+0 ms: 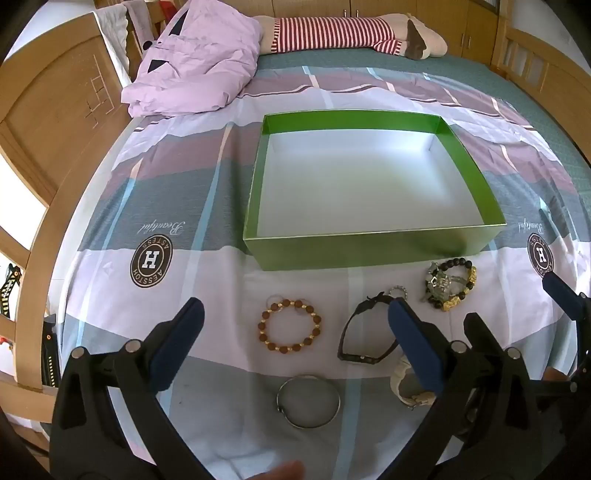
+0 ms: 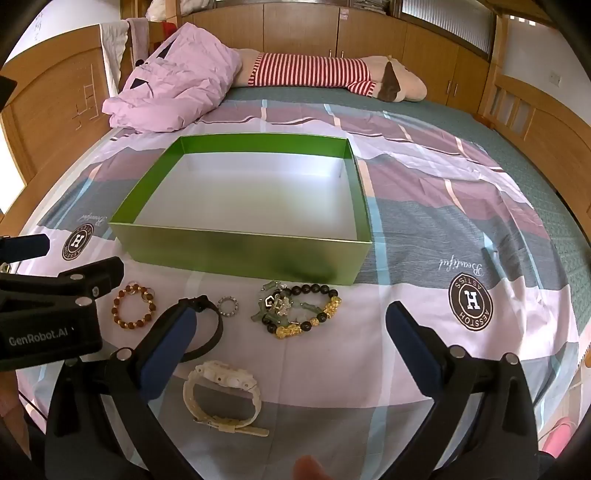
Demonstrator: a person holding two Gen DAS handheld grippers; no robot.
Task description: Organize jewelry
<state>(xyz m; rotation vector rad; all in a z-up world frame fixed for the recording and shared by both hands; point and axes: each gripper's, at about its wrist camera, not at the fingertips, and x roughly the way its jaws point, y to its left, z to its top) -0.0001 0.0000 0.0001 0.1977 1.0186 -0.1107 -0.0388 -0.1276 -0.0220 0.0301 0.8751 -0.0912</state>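
An empty green box [image 1: 369,251] [image 2: 236,254] with a white floor sits on the bedspread. In front of it lie a brown and gold bead bracelet [image 1: 289,325] [image 2: 133,305], a black watch [image 1: 364,356] [image 2: 210,332], a small silver ring [image 1: 398,291] [image 2: 228,306], a black and gold bead bracelet tangled with green charms [image 1: 448,284] [image 2: 299,310], a silver bangle [image 1: 308,401] and a white watch [image 2: 221,398] [image 1: 406,387]. My left gripper [image 1: 295,317] hovers open above the brown bracelet and black watch. My right gripper [image 2: 291,321] hovers open above the white watch.
A crumpled pink quilt [image 1: 195,62] [image 2: 173,88] and a striped plush toy [image 1: 351,33] [image 2: 325,75] lie at the far end of the bed. Wooden bed rails [image 1: 48,122] [image 2: 546,122] rise at both sides. The right gripper's body [image 1: 569,299] shows at the left view's right edge.
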